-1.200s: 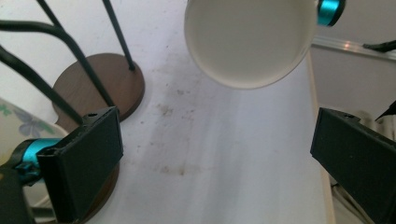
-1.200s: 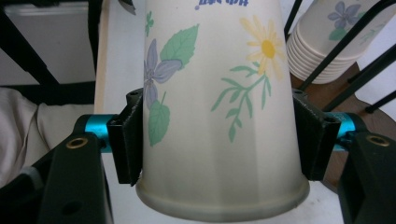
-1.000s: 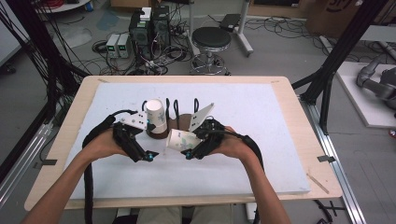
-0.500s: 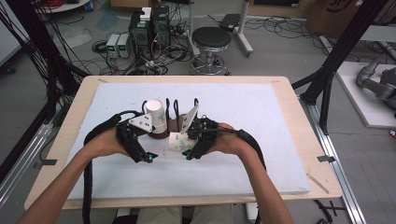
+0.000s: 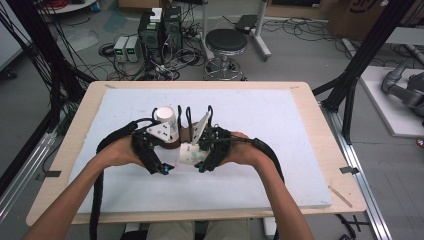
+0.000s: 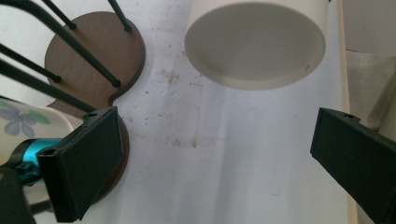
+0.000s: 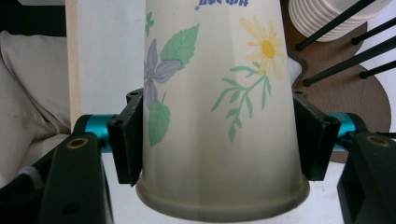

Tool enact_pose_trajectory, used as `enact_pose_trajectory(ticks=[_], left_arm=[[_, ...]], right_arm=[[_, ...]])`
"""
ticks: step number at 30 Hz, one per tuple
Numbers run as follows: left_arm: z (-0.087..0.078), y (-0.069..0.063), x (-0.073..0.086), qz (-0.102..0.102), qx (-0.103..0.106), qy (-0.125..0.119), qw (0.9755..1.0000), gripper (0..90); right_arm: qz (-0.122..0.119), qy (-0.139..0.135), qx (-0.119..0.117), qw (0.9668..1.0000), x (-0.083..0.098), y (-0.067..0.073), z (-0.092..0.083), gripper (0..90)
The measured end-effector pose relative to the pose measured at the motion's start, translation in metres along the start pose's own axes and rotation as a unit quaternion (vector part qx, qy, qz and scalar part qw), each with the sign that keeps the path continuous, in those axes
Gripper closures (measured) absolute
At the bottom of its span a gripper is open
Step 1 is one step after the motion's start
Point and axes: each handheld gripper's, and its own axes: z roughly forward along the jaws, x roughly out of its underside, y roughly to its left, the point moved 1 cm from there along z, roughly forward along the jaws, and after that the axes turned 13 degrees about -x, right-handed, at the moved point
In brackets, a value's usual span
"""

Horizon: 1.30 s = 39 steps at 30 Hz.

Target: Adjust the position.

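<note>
A paper cup with a flower print point(image 7: 219, 116) lies on its side in my right gripper point(image 7: 217, 140), whose jaws press on both its walls. From above, this cup point(image 5: 189, 152) sits low over the white mat, with the right gripper point(image 5: 194, 160) near mid-table. My left gripper point(image 6: 222, 158) stands wide open over bare mat with nothing between its jaws. Ahead of it is a plain white cup point(image 6: 254, 44). In the high view the left gripper point(image 5: 159, 165) is just left of the right one, with the white cup point(image 5: 165, 120) behind it by the brown wooden rack point(image 5: 186, 134).
The rack has a brown base point(image 7: 345, 88) and thin black pegs point(image 6: 88, 56). A stack of white cups point(image 7: 327, 18) sits beside it. The white mat point(image 5: 280, 130) covers a wooden table point(image 5: 80, 130). A stool point(image 5: 227, 42) and cables are on the floor beyond.
The right gripper with the flower-print cup has edged slightly towards the left gripper. The left gripper has stayed where it was.
</note>
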Motion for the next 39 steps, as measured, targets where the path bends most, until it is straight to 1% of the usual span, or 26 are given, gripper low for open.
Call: enact_pose_trajectory(ticks=[1,5,6,7,9,18,19,22,27,28,29,30,31,34,35,36,37,39], left_arm=[[0.002,-0.001,-0.003,0.003,0.003,-0.003,1.0,2.4],[0.004,-0.002,-0.007,0.005,0.008,-0.006,0.9999,2.4],[0.006,-0.003,-0.008,0.003,0.008,-0.011,0.9999,2.4],[0.007,-0.003,-0.011,0.007,0.012,-0.014,0.9998,2.4],[0.009,-0.004,-0.013,0.007,0.013,-0.018,0.9997,2.4],[0.014,-0.005,-0.019,0.009,0.023,-0.026,0.9993,2.4],[0.016,-0.006,-0.02,0.012,0.025,-0.028,0.9992,2.4],[0.017,-0.006,-0.021,0.011,0.027,-0.027,0.9992,2.4],[0.019,-0.006,-0.022,0.01,0.033,-0.033,0.9988,2.5],[0.019,-0.006,-0.022,0.01,0.033,-0.033,0.9988,4.3],[0.019,-0.006,-0.022,0.013,0.038,-0.038,0.9985,10.4],[0.019,-0.006,-0.022,0.013,0.038,-0.038,0.9985,14.3],[0.019,-0.006,-0.023,0.017,0.042,-0.038,0.9983,15.0],[0.02,-0.007,-0.023,0.017,0.043,-0.04,0.9981,15.8],[0.02,-0.007,-0.024,0.021,0.043,-0.042,0.998,15.8],[0.019,-0.006,-0.024,0.025,0.046,-0.043,0.9977,18.1],[0.018,-0.006,-0.023,0.033,0.051,-0.052,0.9968,26.4],[0.017,-0.006,-0.024,0.035,0.052,-0.051,0.9968,28.1]], right_arm=[[0.0,0.0,-0.002,1.0,0.0,0.0,0.0,31.4],[0.0,0.001,-0.004,1.0,0.0,0.0,0.0,31.4],[0.0,0.001,-0.003,1.0,0.0,0.0,0.001,31.4],[0.001,0.001,-0.005,1.0,0.0,0.0,0.001,31.4],[-0.002,0.002,-0.006,1.0,-0.001,0.0,0.001,31.4],[-0.002,0.002,-0.009,1.0,-0.001,0.001,0.001,31.4],[-0.002,0.001,-0.009,1.0,-0.001,0.001,0.002,31.4],[-0.001,0.002,-0.011,0.9999,-0.001,0.001,0.001,31.4],[-0.002,-0.002,-0.011,0.9999,0.0,0.001,0.001,31.4],[-0.002,-0.002,-0.011,0.9999,0.0,0.001,0.001,31.4],[-0.002,-0.002,-0.013,0.9999,0.0,0.001,0.001,31.4],[-0.002,-0.002,-0.013,0.9999,0.0,0.001,0.001,31.4],[-0.003,0.0,-0.011,0.9999,0.0,0.002,0.0,31.4],[-0.002,-0.001,-0.013,0.9999,0.0,0.001,0.001,31.4],[-0.004,-0.002,-0.013,0.9999,0.0,0.001,0.001,31.4],[-0.003,0.001,-0.012,0.9999,0.0,0.001,0.001,31.4],[-0.003,-0.001,-0.014,0.9999,0.0,0.001,0.002,31.4],[-0.003,0.001,-0.014,0.9999,0.0,0.001,0.002,31.4]])
